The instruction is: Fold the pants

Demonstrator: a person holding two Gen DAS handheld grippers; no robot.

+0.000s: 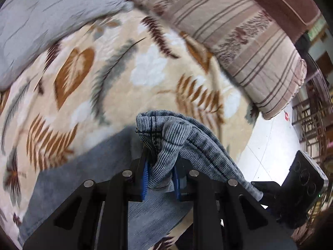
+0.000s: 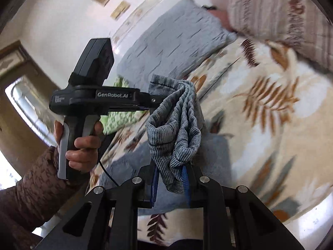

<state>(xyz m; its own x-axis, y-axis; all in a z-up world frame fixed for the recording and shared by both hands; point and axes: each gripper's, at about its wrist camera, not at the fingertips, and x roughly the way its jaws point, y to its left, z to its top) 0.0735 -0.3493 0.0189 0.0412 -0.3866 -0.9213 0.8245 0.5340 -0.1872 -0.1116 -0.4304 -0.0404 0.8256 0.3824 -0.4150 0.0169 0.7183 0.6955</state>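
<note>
The pants (image 1: 166,133) are blue-grey ribbed fabric, bunched and lifted above a bed. My left gripper (image 1: 160,179) is shut on one bunched end of them between blue pads. My right gripper (image 2: 170,181) is shut on another bunched end of the pants (image 2: 177,133). The fabric hangs in a twisted band between the two grippers. In the right wrist view the left gripper's black body (image 2: 100,98) is held by a hand, with its tips hidden in the fabric. More of the pants lie flat on the bed below (image 1: 83,173).
A beige blanket with brown leaf print (image 1: 129,68) covers the bed. A grey pillow (image 1: 41,20) lies at the far left and a striped pink-brown pillow (image 1: 239,41) at the far right. White tiled floor (image 1: 270,145) and a wooden rack lie beyond the bed's right edge.
</note>
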